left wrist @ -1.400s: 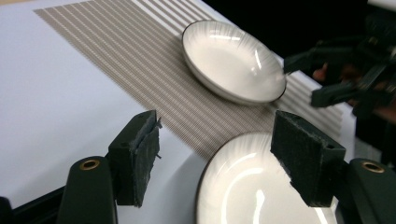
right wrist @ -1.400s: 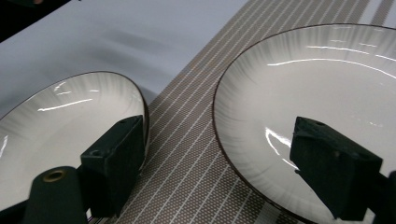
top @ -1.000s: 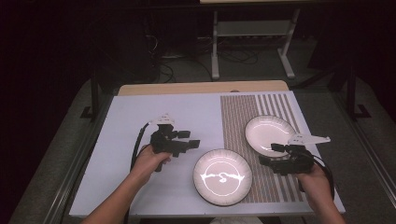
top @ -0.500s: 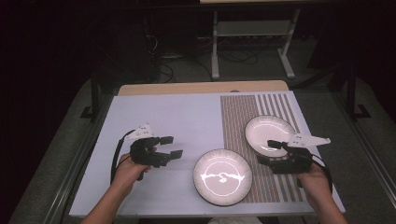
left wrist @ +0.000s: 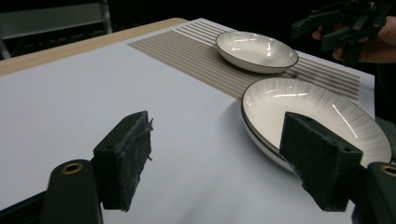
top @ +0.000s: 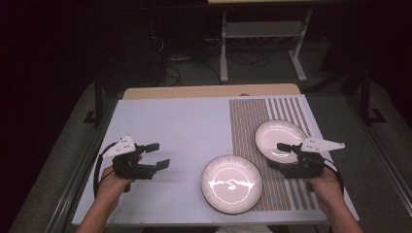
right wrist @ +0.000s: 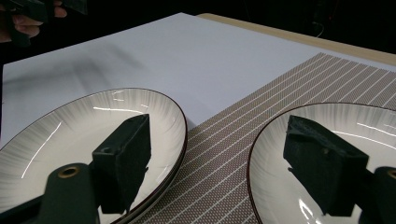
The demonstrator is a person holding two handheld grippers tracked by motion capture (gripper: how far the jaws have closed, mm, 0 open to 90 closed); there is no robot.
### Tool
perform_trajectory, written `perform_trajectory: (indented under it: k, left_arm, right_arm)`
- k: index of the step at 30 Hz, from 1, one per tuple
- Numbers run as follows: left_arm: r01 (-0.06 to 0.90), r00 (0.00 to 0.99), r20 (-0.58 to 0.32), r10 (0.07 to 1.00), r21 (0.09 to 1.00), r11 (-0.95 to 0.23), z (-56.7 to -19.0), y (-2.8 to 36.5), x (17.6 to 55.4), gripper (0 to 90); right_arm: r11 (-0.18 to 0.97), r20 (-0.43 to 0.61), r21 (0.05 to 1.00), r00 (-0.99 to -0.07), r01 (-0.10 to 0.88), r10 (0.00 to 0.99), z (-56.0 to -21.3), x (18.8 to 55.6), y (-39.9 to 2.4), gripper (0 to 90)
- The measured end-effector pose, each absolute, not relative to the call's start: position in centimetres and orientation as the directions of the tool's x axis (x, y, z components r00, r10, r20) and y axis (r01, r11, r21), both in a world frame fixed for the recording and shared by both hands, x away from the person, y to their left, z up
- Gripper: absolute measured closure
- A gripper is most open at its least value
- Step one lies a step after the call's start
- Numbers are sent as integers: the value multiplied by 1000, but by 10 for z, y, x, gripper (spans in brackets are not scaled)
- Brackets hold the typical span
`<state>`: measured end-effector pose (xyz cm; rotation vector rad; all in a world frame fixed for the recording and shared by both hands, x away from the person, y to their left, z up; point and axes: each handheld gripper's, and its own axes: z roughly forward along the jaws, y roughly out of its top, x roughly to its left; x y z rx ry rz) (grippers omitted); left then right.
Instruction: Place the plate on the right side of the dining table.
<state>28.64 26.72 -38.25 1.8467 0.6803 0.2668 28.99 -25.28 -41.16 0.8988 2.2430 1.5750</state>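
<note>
Both tongs, left [top: 156, 156] and right [top: 276, 156], are standing wide and empty beside two round glossy ribbed plates [top: 231, 183] [top: 281, 141], the left having just opened.

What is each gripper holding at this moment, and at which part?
Nothing is held. The left gripper has just been opening its jaws, with only bare table between them. The right gripper stands open beside the far plate, gripping no rim.

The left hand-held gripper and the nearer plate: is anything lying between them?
No. In the high view, only bare white table separates the left hand-held gripper from the nearer plate.
</note>
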Motion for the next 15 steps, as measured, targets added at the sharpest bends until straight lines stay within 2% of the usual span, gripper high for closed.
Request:
perform_trajectory:
  k: [7,15]
  left_arm:
    - [296,808,-111,578,926,-235,-386,284,282,229]
    - [293,806,-102,583,924,-245,-392,298,278,212]
  right_arm:
    - [236,119,918,-789,319,602,-412,290,-251,222]
    - [201,124,932,-788,301,603,-411,289,-254,221]
